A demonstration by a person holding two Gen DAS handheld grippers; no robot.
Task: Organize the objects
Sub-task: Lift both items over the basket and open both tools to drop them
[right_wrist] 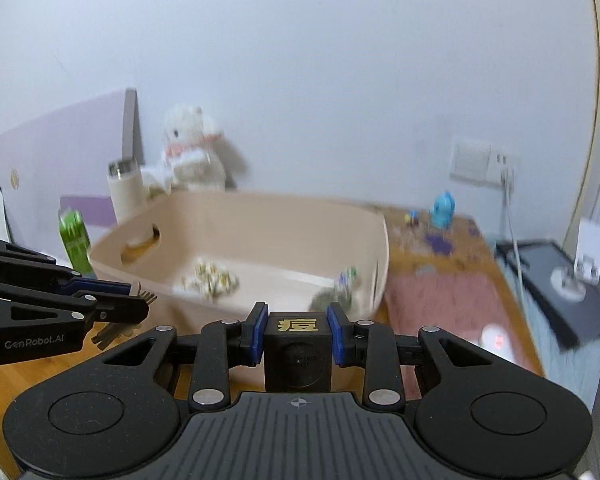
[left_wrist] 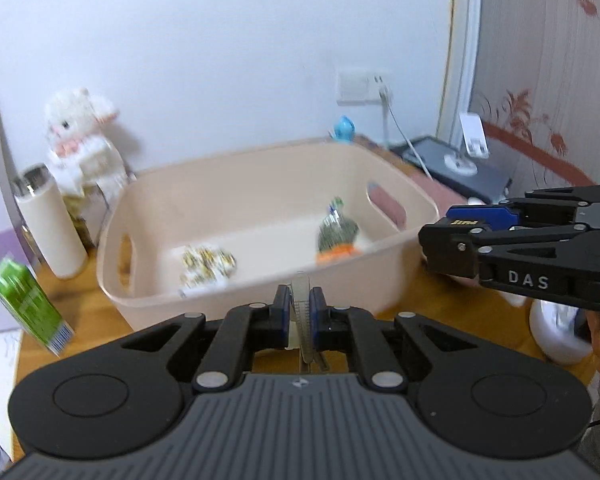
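Both grippers, left (left_wrist: 300, 312) clamped on a comb (left_wrist: 302, 304) and right (right_wrist: 299, 334) on a black box (right_wrist: 298, 354), hovered before the bin (left_wrist: 260, 184), judged ready for dropping in.

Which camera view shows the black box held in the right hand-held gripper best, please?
The right wrist view: the black box faces the camera, its gold character readable. The left wrist view shows it side-on, mostly hidden.
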